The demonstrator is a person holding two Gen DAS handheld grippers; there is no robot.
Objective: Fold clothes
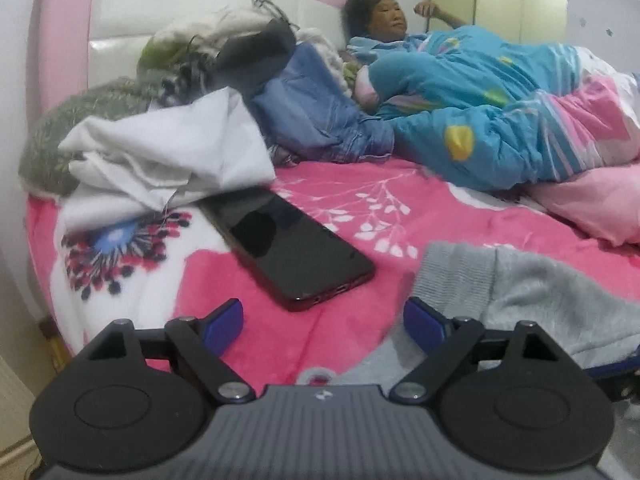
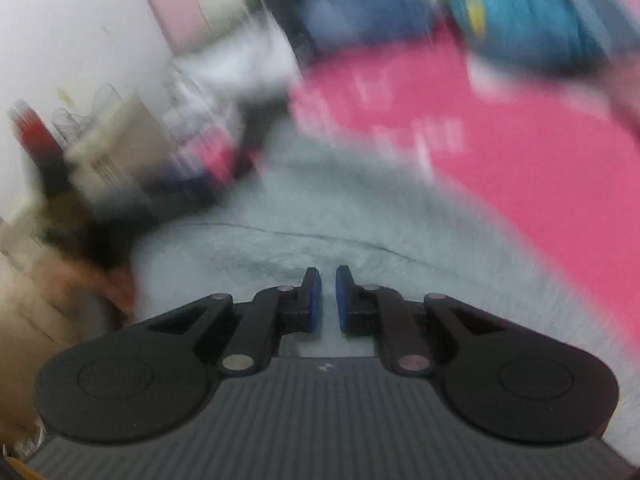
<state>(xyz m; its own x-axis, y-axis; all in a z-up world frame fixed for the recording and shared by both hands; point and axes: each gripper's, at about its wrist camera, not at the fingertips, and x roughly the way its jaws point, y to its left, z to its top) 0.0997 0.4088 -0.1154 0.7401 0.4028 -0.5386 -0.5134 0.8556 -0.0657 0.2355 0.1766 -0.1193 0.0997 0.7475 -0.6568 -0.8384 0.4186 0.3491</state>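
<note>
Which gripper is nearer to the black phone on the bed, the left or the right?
Left. The left gripper hovers open just in front of the phone, whose near end lies just beyond its pads. The right gripper is over the grey garment; its blurred view shows no phone.

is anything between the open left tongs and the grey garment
Nothing visible does. The left tongs stand open over the pink blanket, and the grey garment lies just right of them, its edge by the right finger. The black phone lies ahead and to the left, off that path.
</note>
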